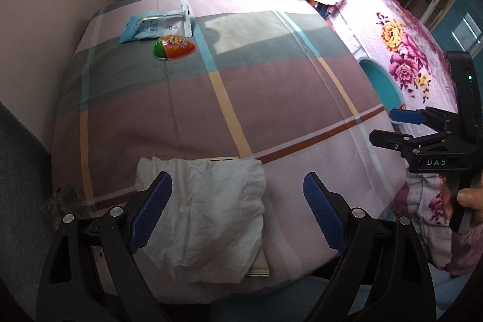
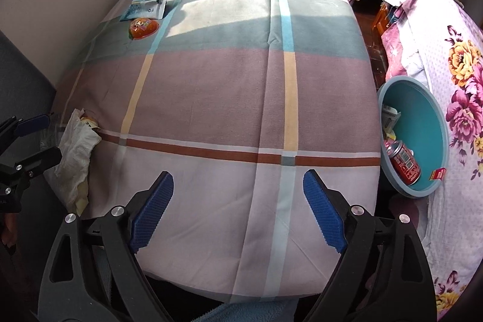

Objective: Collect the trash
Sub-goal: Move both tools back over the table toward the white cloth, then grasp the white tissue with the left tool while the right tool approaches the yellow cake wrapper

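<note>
Left gripper [image 1: 238, 192]: hanging released over the tissue [image 1: 208, 219], jaws straddling it, seemingly lining up a pick.
Right gripper [image 2: 238, 192]: idling spread and empty above bare cloth [image 2: 211, 98].
Tissue: lying at the near edge, covering something flat and yellowish.
Basin [image 2: 434, 122]: sitting right of the table, holding a can [image 2: 403, 160].
Far corner: packet [image 1: 151, 27] and orange cup [image 1: 173, 47] waiting; nothing blocking.

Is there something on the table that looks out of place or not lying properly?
Yes. A crumpled white tissue lies at the near edge of the table, draped over a flat yellowish packet beneath it. It lies between the open left gripper fingers.
</note>
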Demonstrator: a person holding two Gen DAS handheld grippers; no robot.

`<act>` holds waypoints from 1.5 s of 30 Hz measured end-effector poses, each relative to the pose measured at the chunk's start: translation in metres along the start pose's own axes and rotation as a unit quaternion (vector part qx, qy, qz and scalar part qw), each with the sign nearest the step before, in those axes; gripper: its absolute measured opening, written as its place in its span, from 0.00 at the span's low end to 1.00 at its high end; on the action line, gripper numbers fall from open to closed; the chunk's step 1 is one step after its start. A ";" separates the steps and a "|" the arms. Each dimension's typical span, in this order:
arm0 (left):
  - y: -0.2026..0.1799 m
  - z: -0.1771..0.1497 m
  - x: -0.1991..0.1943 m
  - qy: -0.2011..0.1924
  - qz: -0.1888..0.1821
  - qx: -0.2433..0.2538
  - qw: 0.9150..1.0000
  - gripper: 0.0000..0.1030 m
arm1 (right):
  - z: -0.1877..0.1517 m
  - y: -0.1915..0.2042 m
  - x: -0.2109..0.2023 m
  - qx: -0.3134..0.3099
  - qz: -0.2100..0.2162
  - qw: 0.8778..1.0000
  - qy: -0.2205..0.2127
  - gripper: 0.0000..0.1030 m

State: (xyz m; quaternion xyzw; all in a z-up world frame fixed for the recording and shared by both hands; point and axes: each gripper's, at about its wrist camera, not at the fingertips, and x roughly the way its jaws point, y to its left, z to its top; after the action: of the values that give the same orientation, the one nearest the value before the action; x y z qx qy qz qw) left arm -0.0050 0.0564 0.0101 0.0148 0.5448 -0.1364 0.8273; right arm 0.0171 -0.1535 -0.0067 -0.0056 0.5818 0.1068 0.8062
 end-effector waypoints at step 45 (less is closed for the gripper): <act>0.022 0.027 0.063 -0.022 -0.073 -0.075 0.994 0.20 | 0.010 0.031 0.048 0.007 0.034 0.998 0.054 0.81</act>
State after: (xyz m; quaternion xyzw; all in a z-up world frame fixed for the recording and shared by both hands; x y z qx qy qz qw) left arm 0.0473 0.0593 -0.0386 -0.0900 0.5346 -0.1560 0.8257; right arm 0.0350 -0.1139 -0.0449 0.0143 0.6251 0.1294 0.7696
